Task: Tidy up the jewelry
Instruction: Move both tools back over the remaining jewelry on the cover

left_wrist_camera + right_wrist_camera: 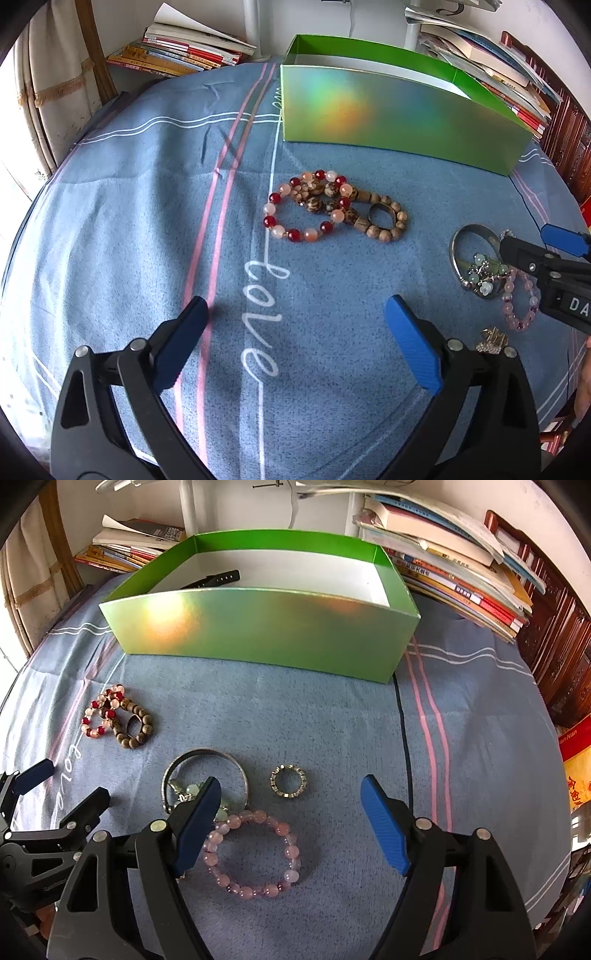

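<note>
At the bottom of the left wrist view the left gripper [295, 332] is hanging over bare blue cloth [129, 221] with its blue fingers spread wide and nothing between them. In the right wrist view the right gripper [291, 827] is likewise standing released, its fingers apart and not pressing on anything, with a pink bead bracelet [255, 853] lying flat on the cloth in the gap below them. Just above that bracelet, in the middle of the frame, a silver bangle [205, 775] is lying with a small cluster of pale green beads and charms inside it, and a small studded ring [290, 781] is sitting just to its right. Toward the middle left, a red and pale pink bead bracelet [101, 712] is overlapping a brown wooden bead bracelet [135, 725], with a dark ring resting among the brown beads. Across the upper middle a shiny green box [258, 635] is standing open, its long side running left to right across the frame, and a black strap [216, 579] is lying inside at its upper left. Stacks of books [454, 565] are lining the upper corners behind it.
</note>
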A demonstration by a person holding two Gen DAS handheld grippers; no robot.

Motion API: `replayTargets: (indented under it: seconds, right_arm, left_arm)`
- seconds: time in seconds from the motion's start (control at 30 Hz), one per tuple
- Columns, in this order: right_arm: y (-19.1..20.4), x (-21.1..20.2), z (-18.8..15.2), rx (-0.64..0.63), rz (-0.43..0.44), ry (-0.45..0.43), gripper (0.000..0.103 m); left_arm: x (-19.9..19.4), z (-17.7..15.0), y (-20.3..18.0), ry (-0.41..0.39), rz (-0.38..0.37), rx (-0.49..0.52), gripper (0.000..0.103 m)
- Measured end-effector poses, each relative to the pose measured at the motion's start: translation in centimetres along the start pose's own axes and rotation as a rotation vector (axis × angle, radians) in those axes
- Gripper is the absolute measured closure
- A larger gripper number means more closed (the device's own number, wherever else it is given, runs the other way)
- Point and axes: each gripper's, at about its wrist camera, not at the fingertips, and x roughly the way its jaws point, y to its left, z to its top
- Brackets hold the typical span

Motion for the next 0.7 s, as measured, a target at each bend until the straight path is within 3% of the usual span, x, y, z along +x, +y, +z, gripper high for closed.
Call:
replayTargets:
  seconds: [0.47, 0.7]
  right_arm:
    - [0.1, -2.0, -2.0, -0.010, 0.011, -0.018, 0.027]
    - [1.1, -2.7, -3.4, -0.052, 0.068, -0.027, 0.027]
  left_arm:
    - [0.1, -0.1, -0.2, -0.017, -0.004, 0.002, 0.004]
    - [0.3, 0.3, -0.3, -0.005, -0.003, 0.003, 0.004]
